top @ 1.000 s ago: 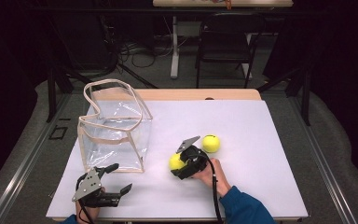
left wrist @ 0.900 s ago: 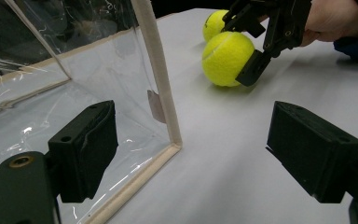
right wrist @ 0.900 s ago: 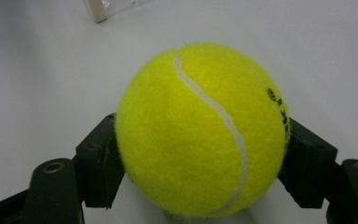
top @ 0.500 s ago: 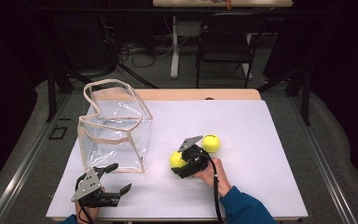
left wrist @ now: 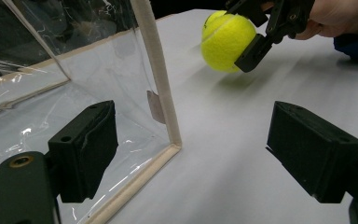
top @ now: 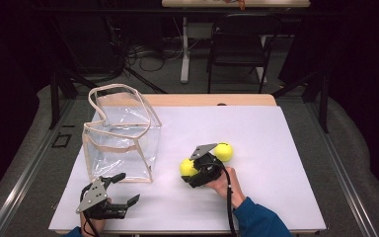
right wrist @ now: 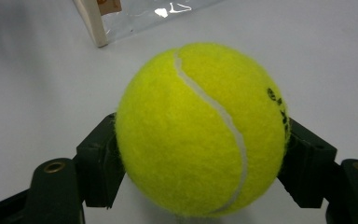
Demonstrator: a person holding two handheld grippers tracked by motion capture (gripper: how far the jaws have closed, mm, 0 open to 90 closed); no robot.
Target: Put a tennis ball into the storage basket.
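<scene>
- My right claw (top: 193, 169) was clamped on a ball (top: 187, 167), one jaw pressed to each side of it; in the right gripper view the ball (right wrist: 200, 128) sat squarely between the jaws, its white seam curving down the front.
- In the left gripper view that ball (left wrist: 227, 41) hung just above the surface (left wrist: 242, 158), with a soft shadow under it.
- The held ball was near the middle of the white surface (top: 276, 133), right of the bag (top: 123, 143) and close to its near right corner.
- A second ball (top: 223, 151) lay on the surface just behind and to the right of the right claw; I could not tell whether it touched the claw.
- My left claw (top: 123, 190) stood wide with nothing between its jaws, low over the near left part of the surface, just in front of the bag.
- In the left gripper view the bag (left wrist: 74, 79) stood upright, clear-walled with beige trim, its near corner edge rising between my left jaws but touching neither.
- The bag's top was open, its trim band standing up in a loop above the walls.
- My right hand (top: 222, 180) gripped the claw from behind, the blue sleeve (top: 256, 219) coming in from the near edge.
</scene>
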